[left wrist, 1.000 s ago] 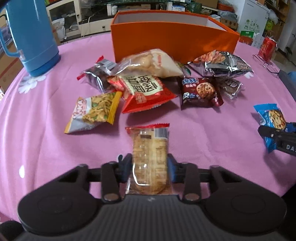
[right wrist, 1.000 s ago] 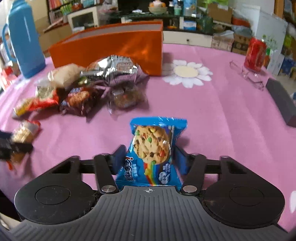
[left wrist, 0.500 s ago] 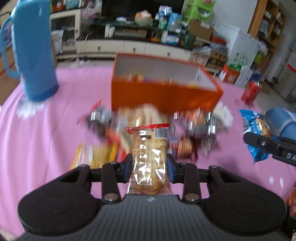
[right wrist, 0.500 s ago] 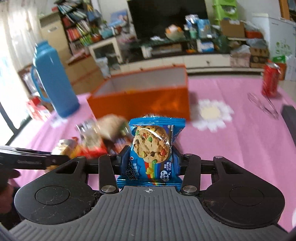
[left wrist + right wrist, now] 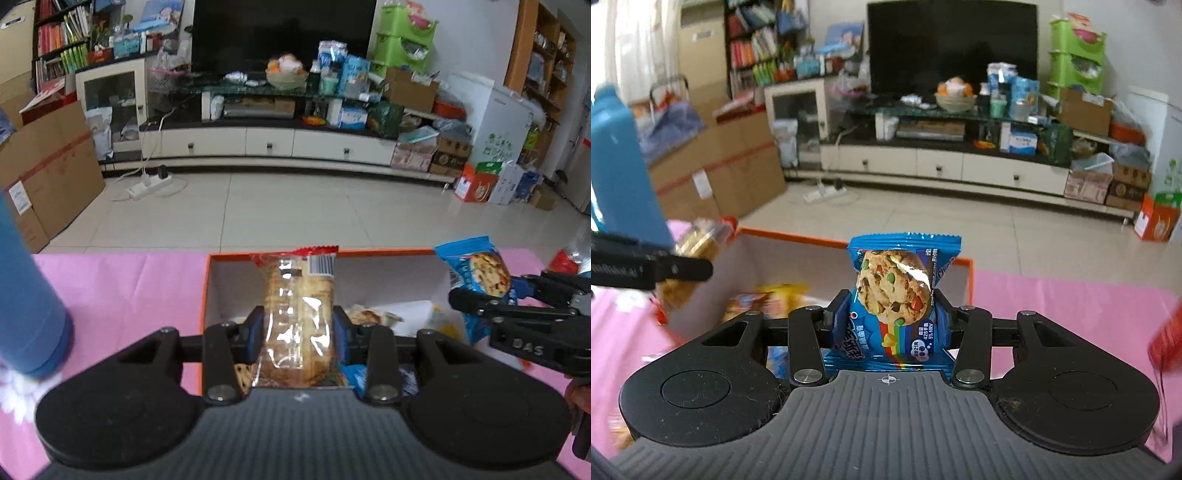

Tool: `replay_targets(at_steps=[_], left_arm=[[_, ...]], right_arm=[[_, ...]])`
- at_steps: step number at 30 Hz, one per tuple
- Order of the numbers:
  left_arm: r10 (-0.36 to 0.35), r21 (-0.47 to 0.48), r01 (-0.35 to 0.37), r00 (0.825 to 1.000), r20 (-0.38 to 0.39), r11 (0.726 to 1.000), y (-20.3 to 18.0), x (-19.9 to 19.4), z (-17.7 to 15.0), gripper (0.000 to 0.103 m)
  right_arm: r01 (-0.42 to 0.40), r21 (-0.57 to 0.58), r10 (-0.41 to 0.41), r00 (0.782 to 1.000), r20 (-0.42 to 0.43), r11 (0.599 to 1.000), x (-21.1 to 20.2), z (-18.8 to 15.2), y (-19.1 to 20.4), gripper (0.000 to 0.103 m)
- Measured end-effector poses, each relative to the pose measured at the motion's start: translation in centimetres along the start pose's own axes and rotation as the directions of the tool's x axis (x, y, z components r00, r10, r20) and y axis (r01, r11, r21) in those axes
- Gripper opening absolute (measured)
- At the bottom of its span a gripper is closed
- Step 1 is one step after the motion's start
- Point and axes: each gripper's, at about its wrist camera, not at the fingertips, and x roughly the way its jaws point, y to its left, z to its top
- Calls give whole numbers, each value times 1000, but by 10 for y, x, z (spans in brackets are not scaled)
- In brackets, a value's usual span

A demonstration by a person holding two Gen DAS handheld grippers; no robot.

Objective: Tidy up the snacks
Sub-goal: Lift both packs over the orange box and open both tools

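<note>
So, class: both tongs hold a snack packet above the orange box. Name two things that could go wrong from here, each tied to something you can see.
1. The right tongs and left tongs hang close together over the orange box; they might knock each other when releasing.
2. The clear cracker packet is long and gripped near its lower half, so it may land leaning on the box wall rather than flat.
</note>
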Motion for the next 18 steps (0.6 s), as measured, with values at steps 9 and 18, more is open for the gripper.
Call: replay_targets(at_steps=[9,18], left_arm=[[55,24,-55,998,8,998,15,21,-9,69],[59,22,-61,997,56,998,5,-76,-70,84]], right_arm=[[47,-21,-47,998,-30,999,66,11,-3,46],[-30,110,24,998,51,994,-41,-35,-1,83]])
